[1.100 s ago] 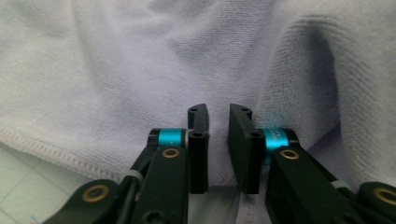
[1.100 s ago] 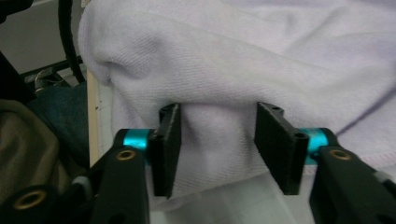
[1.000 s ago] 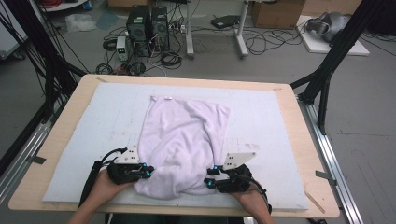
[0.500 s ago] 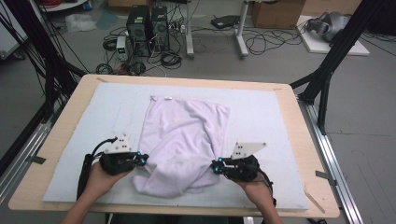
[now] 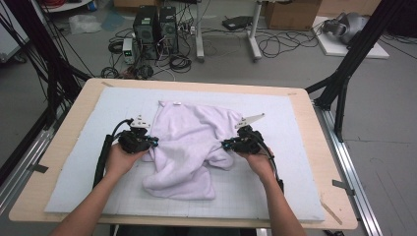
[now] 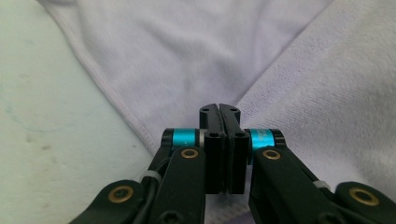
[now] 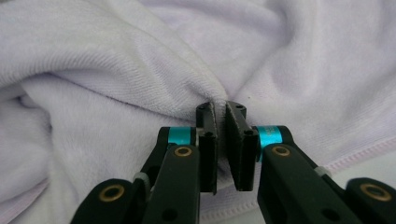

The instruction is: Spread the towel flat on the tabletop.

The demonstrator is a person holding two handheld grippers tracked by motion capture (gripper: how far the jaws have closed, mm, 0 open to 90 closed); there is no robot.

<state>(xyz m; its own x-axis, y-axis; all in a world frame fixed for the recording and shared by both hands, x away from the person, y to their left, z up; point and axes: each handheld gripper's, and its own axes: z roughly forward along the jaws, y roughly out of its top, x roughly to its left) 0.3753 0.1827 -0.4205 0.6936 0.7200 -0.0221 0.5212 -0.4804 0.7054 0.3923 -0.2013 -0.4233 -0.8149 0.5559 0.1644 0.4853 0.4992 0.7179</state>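
A pale lilac towel (image 5: 187,142) lies rumpled in the middle of the mat. At its left edge, in the high view, my left gripper (image 5: 153,142) is shut on the cloth. The left gripper view has the jaws (image 6: 219,108) pressed together on a fold of the towel (image 6: 187,46). My right gripper (image 5: 223,145) grips the towel's right edge. Its jaws (image 7: 219,106) have just been closing and now pinch a ridge of the towel (image 7: 116,60) between them. The towel's near end hangs loose in a lump toward the person.
A pale foam mat (image 5: 295,162) covers the wooden table (image 5: 334,206). Black frame legs (image 5: 344,78) stand off the table's right far corner. Computer towers (image 5: 157,24) and cables sit on the floor beyond the far edge.
Both hands have moved away from the near edge toward the middle of the table, dragging the towel's sides with them. The towel's near part has bunched up between the grippers.
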